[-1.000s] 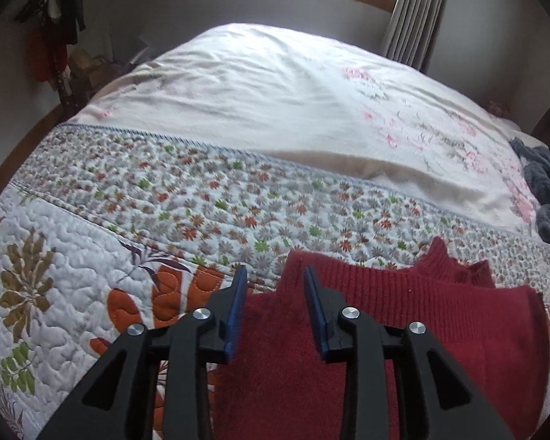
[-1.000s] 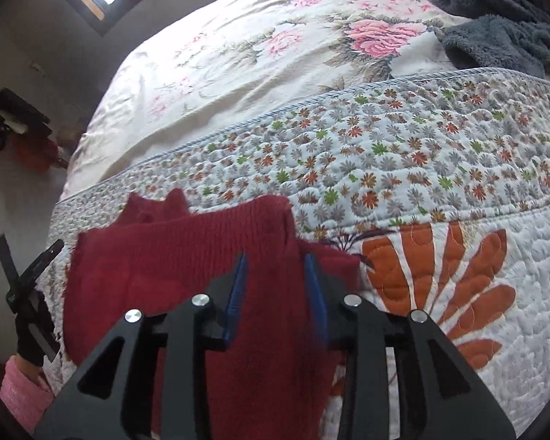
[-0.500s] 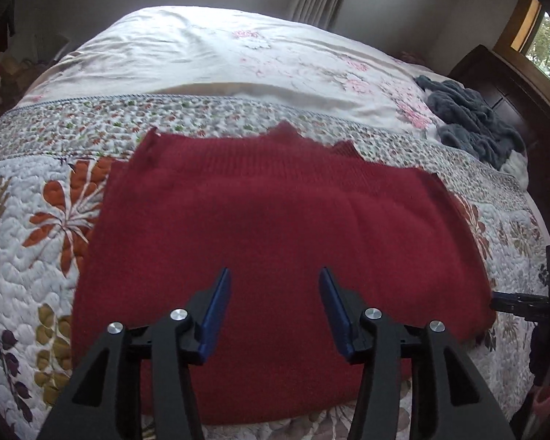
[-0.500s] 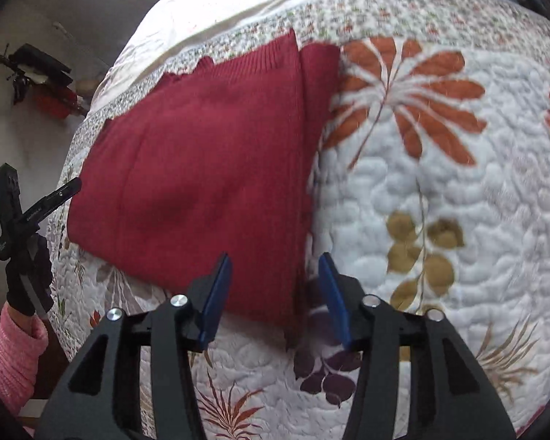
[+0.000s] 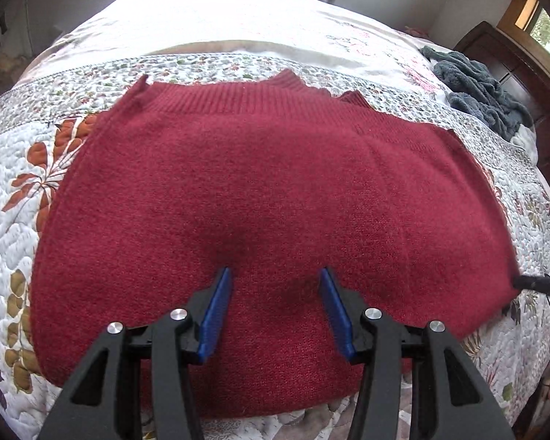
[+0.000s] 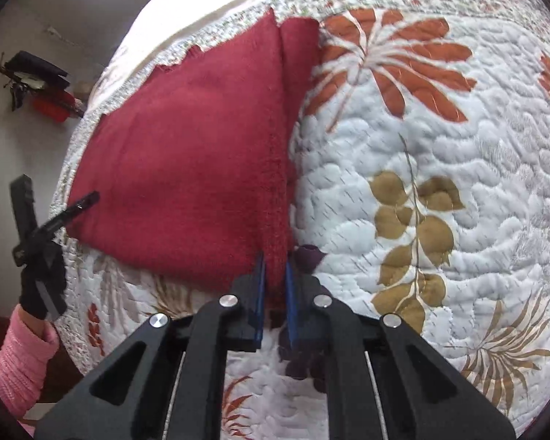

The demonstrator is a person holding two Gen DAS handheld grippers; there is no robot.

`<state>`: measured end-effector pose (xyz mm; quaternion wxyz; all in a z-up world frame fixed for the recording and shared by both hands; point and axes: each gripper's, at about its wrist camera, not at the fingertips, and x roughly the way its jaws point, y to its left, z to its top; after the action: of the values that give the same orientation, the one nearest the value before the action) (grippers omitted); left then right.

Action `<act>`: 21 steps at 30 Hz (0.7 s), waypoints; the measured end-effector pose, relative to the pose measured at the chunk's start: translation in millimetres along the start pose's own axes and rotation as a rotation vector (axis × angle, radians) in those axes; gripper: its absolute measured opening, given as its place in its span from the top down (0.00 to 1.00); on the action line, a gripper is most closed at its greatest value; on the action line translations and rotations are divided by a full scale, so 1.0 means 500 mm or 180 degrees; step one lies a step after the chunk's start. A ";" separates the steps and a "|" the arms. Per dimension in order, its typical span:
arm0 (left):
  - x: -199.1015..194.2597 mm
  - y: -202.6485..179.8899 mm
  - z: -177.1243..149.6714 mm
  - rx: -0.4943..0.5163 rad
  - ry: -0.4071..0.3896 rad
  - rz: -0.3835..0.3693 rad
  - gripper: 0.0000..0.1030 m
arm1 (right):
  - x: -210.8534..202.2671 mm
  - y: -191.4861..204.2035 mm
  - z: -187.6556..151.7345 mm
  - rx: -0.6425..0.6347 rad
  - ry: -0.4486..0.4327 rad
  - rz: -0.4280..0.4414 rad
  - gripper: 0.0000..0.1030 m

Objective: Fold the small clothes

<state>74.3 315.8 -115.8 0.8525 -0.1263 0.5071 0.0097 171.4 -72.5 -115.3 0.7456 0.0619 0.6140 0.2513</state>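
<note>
A dark red knitted garment [image 5: 260, 198] lies flat on the floral quilt [image 5: 14, 220], ribbed hem toward the far side. My left gripper [image 5: 275, 293] hovers open over the garment's near edge, nothing between its blue pads. In the right wrist view the red garment [image 6: 187, 154] lies to the left, with a folded strip along its right side. My right gripper [image 6: 275, 267] is shut on the garment's near right corner, red cloth pinched between the pads. The left gripper [image 6: 51, 198] shows at the garment's left corner, held by a gloved hand with a pink sleeve [image 6: 18, 359].
A grey fleece blanket [image 5: 476, 88] is heaped at the far right of the bed beside a dark wooden headboard [image 5: 520, 69]. White floral bedding [image 5: 238, 22] covers the far half. Red and black items [image 6: 44, 91] hang on the wall.
The right gripper has closed from open onto the garment's near right corner. The left gripper came slightly closer over the garment and stayed open.
</note>
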 end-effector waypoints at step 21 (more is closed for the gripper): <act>0.004 -0.009 -0.006 0.0041 -0.0085 0.0067 0.47 | -0.023 0.015 0.163 0.0049 -0.0340 0.0025 0.62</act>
<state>73.5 310.6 -117.8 0.8599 -0.1154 0.4970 0.0172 245.3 -53.6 -82.7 0.7759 0.0833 0.5750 0.2459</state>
